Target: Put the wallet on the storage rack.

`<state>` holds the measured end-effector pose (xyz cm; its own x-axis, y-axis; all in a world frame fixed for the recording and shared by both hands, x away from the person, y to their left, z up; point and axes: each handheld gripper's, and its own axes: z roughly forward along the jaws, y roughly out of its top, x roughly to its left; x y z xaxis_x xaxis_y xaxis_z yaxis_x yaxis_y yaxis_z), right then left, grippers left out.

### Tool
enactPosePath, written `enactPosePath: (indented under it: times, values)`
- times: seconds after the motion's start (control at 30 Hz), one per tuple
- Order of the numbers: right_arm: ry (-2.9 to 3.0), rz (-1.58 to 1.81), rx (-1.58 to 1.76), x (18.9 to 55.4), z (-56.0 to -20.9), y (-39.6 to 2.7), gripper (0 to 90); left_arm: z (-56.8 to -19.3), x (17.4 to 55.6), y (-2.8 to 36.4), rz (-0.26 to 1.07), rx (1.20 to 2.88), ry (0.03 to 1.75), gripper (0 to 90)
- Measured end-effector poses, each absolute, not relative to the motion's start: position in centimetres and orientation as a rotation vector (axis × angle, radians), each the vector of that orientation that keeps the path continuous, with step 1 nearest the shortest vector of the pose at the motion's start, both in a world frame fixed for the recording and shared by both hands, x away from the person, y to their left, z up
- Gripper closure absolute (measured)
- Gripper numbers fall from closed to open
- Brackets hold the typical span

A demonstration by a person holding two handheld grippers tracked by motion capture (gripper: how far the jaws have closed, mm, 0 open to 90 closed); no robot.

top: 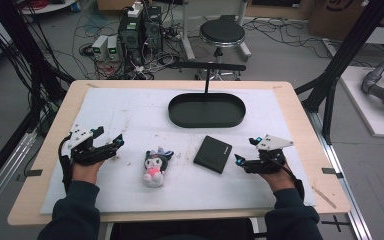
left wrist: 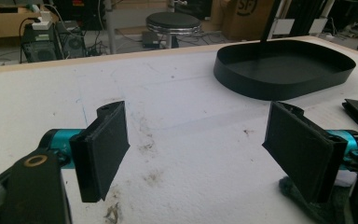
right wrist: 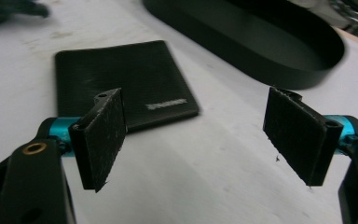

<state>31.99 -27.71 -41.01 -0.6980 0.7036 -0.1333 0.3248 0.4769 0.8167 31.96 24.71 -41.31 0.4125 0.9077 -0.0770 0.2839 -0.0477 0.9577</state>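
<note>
A small plush toy [top: 155, 167] with a black head and pink body lies on the white mat [top: 130, 110], near the front middle. To its right lies a flat black wallet [top: 213, 153]. A black oval tray [top: 207, 110] sits empty at the back centre. My left gripper [top: 111, 137] hovers left of the plush, open and holding nothing. In the left gripper view its jaws [left wrist: 196, 149] stand wide apart, with the plush [left wrist: 303, 205] by the right jaw and the tray [left wrist: 261, 86] ahead. My right gripper [top: 246, 150] is open just right of the wallet. In the right gripper view [right wrist: 196, 135] the wallet [right wrist: 121, 84] lies just beyond the left jaw.
A thin black post with a crossbar [top: 207, 75] rises at the tray's far side. The mat covers most of a wooden table [top: 300, 115]. Beyond the far edge are a stool [top: 222, 34], computer boxes [top: 140, 30] and floor cables. Black frame posts [top: 330, 85] flank the table.
</note>
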Motion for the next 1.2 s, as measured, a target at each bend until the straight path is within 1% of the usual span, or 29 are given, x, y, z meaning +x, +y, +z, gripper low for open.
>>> enactPosePath:
  times: [0.13,0.17,0.2,0.33,0.5,0.53,0.57,0.6,0.63,0.67,0.7,0.73,0.77,0.87,0.93,1.03,1.2]
  values:
    - [2.351,1.109,0.751,31.7,-41.4,-25.5,21.5,-41.3,31.9,24.6,0.718,1.588,1.082,21.5]
    - [2.351,1.109,0.751,31.7,-41.4,-25.5,21.5,-41.3,31.9,24.6,0.718,1.588,1.083,21.5]
    - [2.391,1.091,0.717,31.7,-41.8,-24.4,21.4,-41.3,31.9,24.5,0.718,1.589,1.083,21.6]
    - [2.48,1.047,0.649,32.0,-42.8,-22.3,21.5,-41.5,32.0,24.4,0.714,1.596,1.088,21.6]
    - [2.554,0.985,0.598,32.4,-43.8,-20.7,21.6,-41.6,32.2,24.3,0.709,1.604,1.087,21.9]
    - [2.57,0.924,0.559,32.5,-44.3,-20.2,24.3,-41.6,32.2,24.3,0.708,1.603,1.091,21.9]
    - [2.57,0.924,0.559,32.5,-44.3,-20.2,24.3,-41.6,32.2,24.3,0.708,1.603,1.091,21.9]
    - [2.556,0.912,0.54,32.4,-44.2,-20.1,35.3,-41.6,32.2,24.4,0.707,1.607,1.092,21.9]
    - [2.541,0.902,0.54,32.4,-44.1,-20.1,43.2,-41.6,32.2,24.4,0.707,1.607,1.092,22.0]
    - [2.541,0.902,0.54,32.4,-44.1,-20.1,43.2,-41.6,32.2,24.4,0.707,1.605,1.097,22.0]
    - [2.54,0.896,0.54,32.3,-44.0,-20.2,46.4,-41.6,32.2,24.4,0.709,1.607,1.098,22.0]
    - [2.55,0.885,0.513,32.2,-43.8,-20.1,58.1,-41.6,32.2,24.4,0.71,1.606,1.098,22.3]
    - [2.546,0.877,0.49,32.0,-43.7,-20.0,64.8,-41.6,32.1,24.4,0.71,1.606,1.097,22.4]
    - [2.538,0.859,0.452,31.7,-43.4,-19.7,77.6,-41.7,32.1,24.4,0.708,1.601,1.104,22.4]
    - [2.542,0.856,0.47,31.6,-43.2,-19.6,80.6,-41.7,32.1,24.5,0.711,1.599,1.104,22.5]
    - [2.521,0.883,0.464,31.5,-42.8,-19.9,82.4,-41.7,32.1,24.5,0.712,1.598,1.109,22.6]
    - [2.432,1.071,0.59,31.7,-40.9,-21.7,83.7,-41.7,32.1,24.6,0.712,1.596,1.115,22.8]
